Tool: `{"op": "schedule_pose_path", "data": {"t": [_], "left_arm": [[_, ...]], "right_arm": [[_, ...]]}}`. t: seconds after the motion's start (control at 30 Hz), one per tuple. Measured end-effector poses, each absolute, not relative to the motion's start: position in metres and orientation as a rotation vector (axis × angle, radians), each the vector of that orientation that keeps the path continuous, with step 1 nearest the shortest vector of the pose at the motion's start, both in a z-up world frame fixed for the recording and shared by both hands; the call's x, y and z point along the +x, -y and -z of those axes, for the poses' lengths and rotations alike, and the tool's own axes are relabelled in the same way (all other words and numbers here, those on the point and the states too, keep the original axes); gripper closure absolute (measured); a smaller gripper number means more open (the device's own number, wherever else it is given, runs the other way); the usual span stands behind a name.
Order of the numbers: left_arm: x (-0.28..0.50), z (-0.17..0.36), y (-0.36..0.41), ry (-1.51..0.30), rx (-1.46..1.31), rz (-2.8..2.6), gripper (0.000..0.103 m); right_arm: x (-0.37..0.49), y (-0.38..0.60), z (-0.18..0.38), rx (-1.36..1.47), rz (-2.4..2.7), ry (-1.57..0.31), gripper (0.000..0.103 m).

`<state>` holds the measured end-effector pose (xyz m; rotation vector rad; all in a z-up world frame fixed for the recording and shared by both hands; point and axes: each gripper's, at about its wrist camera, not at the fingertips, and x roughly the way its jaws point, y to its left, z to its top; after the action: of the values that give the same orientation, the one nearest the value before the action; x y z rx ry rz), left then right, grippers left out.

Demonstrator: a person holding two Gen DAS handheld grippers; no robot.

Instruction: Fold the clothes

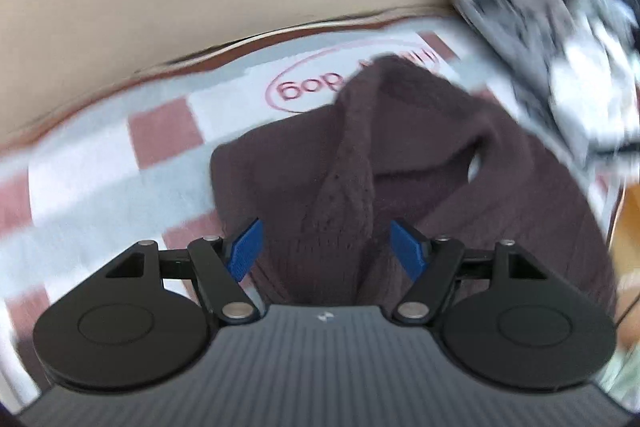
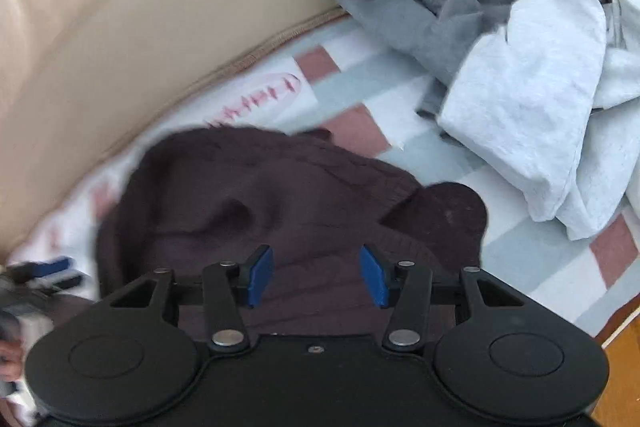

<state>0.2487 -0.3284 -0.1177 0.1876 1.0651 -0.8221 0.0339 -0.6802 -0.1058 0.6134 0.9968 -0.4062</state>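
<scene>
Over the sweater (image 1: 400, 187), a dark brown knit lying rumpled on the checked blanket (image 1: 100, 179), we hold both the left gripper (image 1: 326, 251) and the right gripper (image 2: 316, 277) with jaws apart and nothing pinched between them. We judge the main risk is closing on the bunched ridge of the sweater and catching several layers at once, so the fold would come out lumpy or drag the blanket along. Beyond the sweater lies a heap of grey and white clothes (image 2: 500, 67), near enough to crowd a spread-out sleeve, and behind the sweater the beige backrest (image 2: 120, 7) limits room.
</scene>
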Motion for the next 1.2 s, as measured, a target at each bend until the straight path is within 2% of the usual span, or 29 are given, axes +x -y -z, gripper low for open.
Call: {"op": "schedule_pose_path", "data": {"t": [0.13, 0.2, 0.27, 0.4, 0.53, 0.67, 0.7, 0.73, 0.77, 0.83, 0.87, 0.9, 0.93, 0.97, 1.07, 1.2], "left_arm": [[0.221, 0.106, 0.308, -1.011, 0.205, 0.810, 0.033], [0.203, 0.098, 0.297, -0.941, 0.214, 0.833, 0.033], [0.196, 0.097, 0.293, -0.877, 0.167, 0.828, 0.033], [0.192, 0.113, 0.321, -0.896, 0.256, 0.763, 0.033], [0.195, 0.121, 0.352, -0.904, 0.314, 0.784, 0.030], [0.222, 0.143, 0.385, -0.948, 0.349, 0.710, 0.026], [0.231, 0.150, 0.392, -0.967, 0.357, 0.684, 0.026], [0.239, 0.158, 0.399, -0.990, 0.363, 0.659, 0.026], [0.246, 0.166, 0.405, -1.006, 0.371, 0.629, 0.026], [0.253, 0.177, 0.410, -1.006, 0.393, 0.615, 0.026], [0.255, 0.182, 0.410, -0.996, 0.411, 0.601, 0.031], [0.257, 0.183, 0.405, -0.993, 0.401, 0.597, 0.052], [0.259, 0.184, 0.401, -0.991, 0.390, 0.593, 0.066], [0.261, 0.183, 0.395, -0.989, 0.372, 0.586, 0.094], [0.262, 0.159, 0.369, -0.963, 0.287, 0.522, 0.094], [0.238, 0.112, 0.335, -0.787, 0.365, 0.428, 0.094]], "right_arm": [[-0.019, 0.670, 0.138, 0.624, 0.364, -0.882, 0.049], [-0.033, 0.672, 0.148, 0.623, 0.311, -0.900, 0.049], [-0.028, 0.675, 0.152, 0.618, 0.259, -0.936, 0.049], [-0.005, 0.681, 0.151, 0.512, 0.309, -0.906, 0.049], [0.008, 0.708, 0.156, 0.576, 0.358, -0.831, 0.048], [0.039, 0.729, 0.193, 0.710, 0.358, -0.940, 0.047], [0.043, 0.730, 0.201, 0.742, 0.382, -0.955, 0.046], [0.047, 0.729, 0.206, 0.751, 0.402, -0.956, 0.036], [0.052, 0.722, 0.205, 0.714, 0.413, -0.933, 0.032], [0.062, 0.708, 0.205, 0.615, 0.428, -0.896, 0.027], [0.069, 0.694, 0.206, 0.502, 0.413, -0.902, 0.031], [0.076, 0.683, 0.207, 0.397, 0.393, -0.909, 0.066], [0.079, 0.673, 0.206, 0.318, 0.373, -0.908, 0.087], [0.077, 0.663, 0.202, 0.260, 0.375, -0.881, 0.088], [0.056, 0.639, 0.178, 0.110, 0.415, -0.751, 0.091], [0.015, 0.621, 0.141, 0.068, 0.408, -0.620, 0.092]]}}
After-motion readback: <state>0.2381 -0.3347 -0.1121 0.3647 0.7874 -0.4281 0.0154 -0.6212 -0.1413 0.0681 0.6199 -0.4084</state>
